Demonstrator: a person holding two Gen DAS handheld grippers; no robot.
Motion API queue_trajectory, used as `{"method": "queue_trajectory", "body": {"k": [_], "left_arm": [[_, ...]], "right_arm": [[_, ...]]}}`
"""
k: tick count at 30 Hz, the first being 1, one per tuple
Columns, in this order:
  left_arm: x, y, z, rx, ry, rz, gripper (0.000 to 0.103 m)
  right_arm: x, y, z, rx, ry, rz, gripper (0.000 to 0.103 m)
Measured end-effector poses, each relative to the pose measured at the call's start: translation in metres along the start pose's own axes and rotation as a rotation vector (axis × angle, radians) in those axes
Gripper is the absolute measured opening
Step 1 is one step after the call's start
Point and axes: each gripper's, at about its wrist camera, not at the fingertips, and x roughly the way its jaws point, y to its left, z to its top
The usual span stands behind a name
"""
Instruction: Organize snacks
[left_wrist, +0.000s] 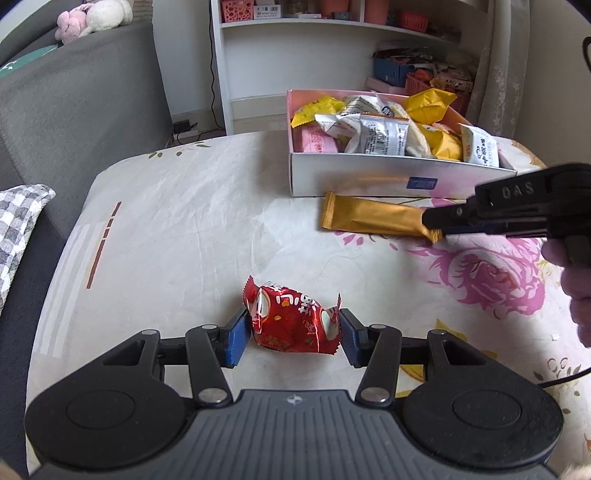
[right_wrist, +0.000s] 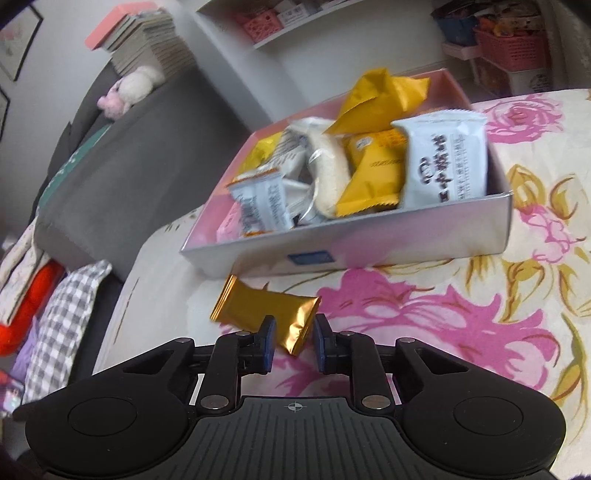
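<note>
So the gold bar (left_wrist: 373, 218) lies flat on the worktop (left_wrist: 177, 229) just in front of the box (left_wrist: 369, 175), its long axis running roughly alongside the box's front wall, one crimped end pointing left in the left view and the other end at the right tongs (left_wrist: 430, 221). Those tongs are pinched onto that near crimped end; in the right wrist view the wrapper corner sits between the blue pads (right_wrist: 269, 341).

The left tongs (left_wrist: 293, 328) are partly open and clamped on a red candy (left_wrist: 291, 321), one pad on each side, with its twisted ends sticking up and out. White writing on the red wrapper, can't read it.

The box is white outside, pink inside, with a small blue label (left_wrist: 423, 183) on the front, and it's stuffed with yellow and white packets (right_wrist: 445, 158) with dark script I can't make out. "DAS" is moulded on the right tongs' side.

Surface is a cream cloth with big pink roses (right_wrist: 406, 306). Room: grey sofa (left_wrist: 74, 103) with a plush toy (left_wrist: 94, 16), white shelves (left_wrist: 332, 26) with pink baskets.
</note>
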Motion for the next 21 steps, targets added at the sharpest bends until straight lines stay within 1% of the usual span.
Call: {"method": "queue_trajectory", "body": {"k": [3, 5, 7, 8, 10, 11, 12, 14, 21], "left_arm": [[-0.001, 0.002, -0.002, 0.012, -0.006, 0.014, 0.048], [-0.001, 0.003, -0.003, 0.024, -0.01, 0.021, 0.048], [-0.002, 0.005, -0.004, 0.027, -0.012, 0.02, 0.049], [-0.002, 0.005, -0.004, 0.027, -0.012, 0.019, 0.051], [-0.002, 0.005, -0.005, 0.028, -0.01, 0.02, 0.052], [-0.001, 0.005, -0.004, 0.031, -0.009, 0.02, 0.053], [-0.001, 0.005, -0.005, 0.032, -0.01, 0.02, 0.053], [0.0, 0.005, -0.005, 0.031, -0.009, 0.021, 0.057], [0.002, 0.007, -0.006, 0.014, -0.002, 0.022, 0.058]], "right_arm": [[0.001, 0.017, -0.006, -0.107, 0.067, 0.037, 0.02], [-0.003, 0.026, -0.008, -0.146, 0.075, 0.042, 0.025], [-0.007, 0.033, -0.006, -0.168, 0.059, 0.02, 0.029], [-0.01, 0.036, -0.006, -0.181, 0.041, 0.009, 0.033], [-0.014, 0.039, -0.005, -0.212, 0.005, -0.025, 0.056], [-0.014, 0.042, -0.006, -0.236, -0.011, -0.048, 0.06], [-0.012, 0.043, -0.006, -0.258, -0.018, -0.066, 0.062], [-0.005, 0.048, -0.008, -0.295, -0.013, -0.093, 0.062], [0.02, 0.069, -0.016, -0.421, -0.026, -0.167, 0.061]]}}
